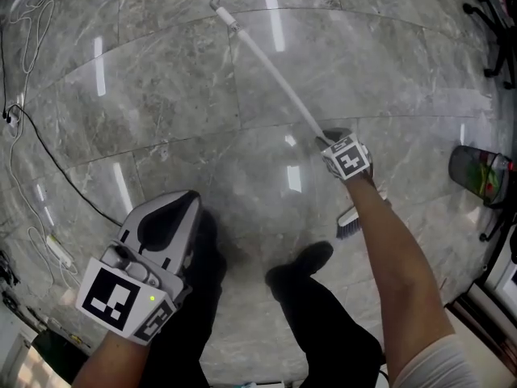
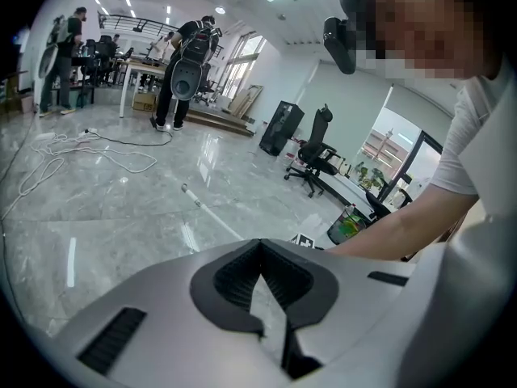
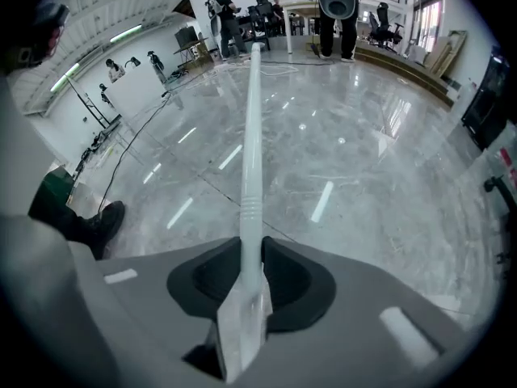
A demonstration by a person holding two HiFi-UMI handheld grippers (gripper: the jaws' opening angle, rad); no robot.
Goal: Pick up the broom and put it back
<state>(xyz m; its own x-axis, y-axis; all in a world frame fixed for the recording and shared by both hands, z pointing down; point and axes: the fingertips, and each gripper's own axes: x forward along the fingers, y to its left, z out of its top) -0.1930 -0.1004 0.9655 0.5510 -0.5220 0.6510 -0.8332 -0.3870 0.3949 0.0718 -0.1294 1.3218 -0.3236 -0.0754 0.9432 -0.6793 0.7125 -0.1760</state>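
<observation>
The broom has a long white handle running from the far floor down to my right gripper, with its dark brush head just below the wrist, near the floor. In the right gripper view the handle passes straight between the jaws of the right gripper, which are shut on it. The handle's far end, with a hook, lies toward the top of the head view. My left gripper hovers at the lower left, apart from the broom, jaw tips together and holding nothing. From the left gripper the handle shows beyond.
Cables and a power strip trail over the marble floor at left. The person's black shoe stands below the broom. A bin with green contents sits at right, an office chair at top right. People stand far off.
</observation>
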